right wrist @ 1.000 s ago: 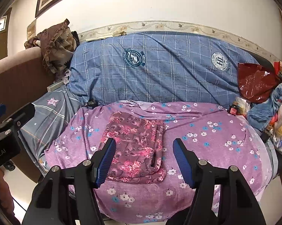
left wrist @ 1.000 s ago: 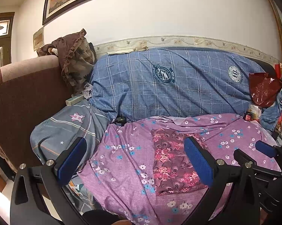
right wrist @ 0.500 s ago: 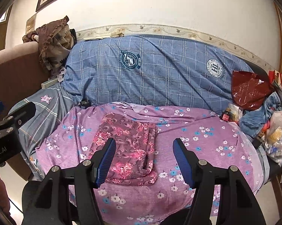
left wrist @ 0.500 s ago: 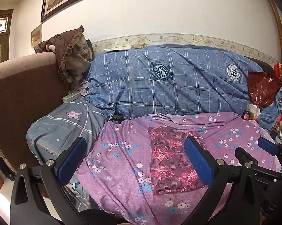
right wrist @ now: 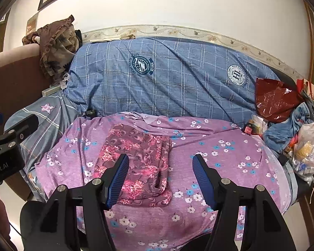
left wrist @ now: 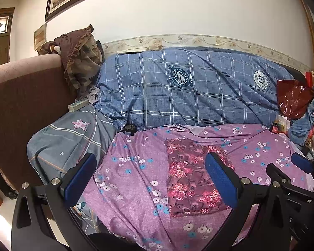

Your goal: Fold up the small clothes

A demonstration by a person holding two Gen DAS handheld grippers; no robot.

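Both views have drifted slightly; my left gripper (left wrist: 150, 179) and right gripper (right wrist: 160, 175) hover wide apart, empty, above the folded paisley garment (right wrist: 136, 167) lying flat on the floral sheet (right wrist: 230, 161).

My left wrist camera sits behind the left gripper (left wrist: 150, 179), tilted a little downward toward a sofa. Its fingers fill the lower corners of the frame, and the purple flowered sheet (left wrist: 136, 167) lies near, just beyond them. The right gripper (left wrist: 299, 165) pokes in at the lower right edge.

My right wrist camera looks the same way from behind the right gripper (right wrist: 160, 175), set further right: the folded maroon garment (right wrist: 140, 152) falls left of centre, and the left gripper (right wrist: 10, 146) shows at the left edge.

Both views share the sheet, the garment, the blue plaid cover (left wrist: 188, 92) across the middle, and the red bag (right wrist: 276, 98) at right.
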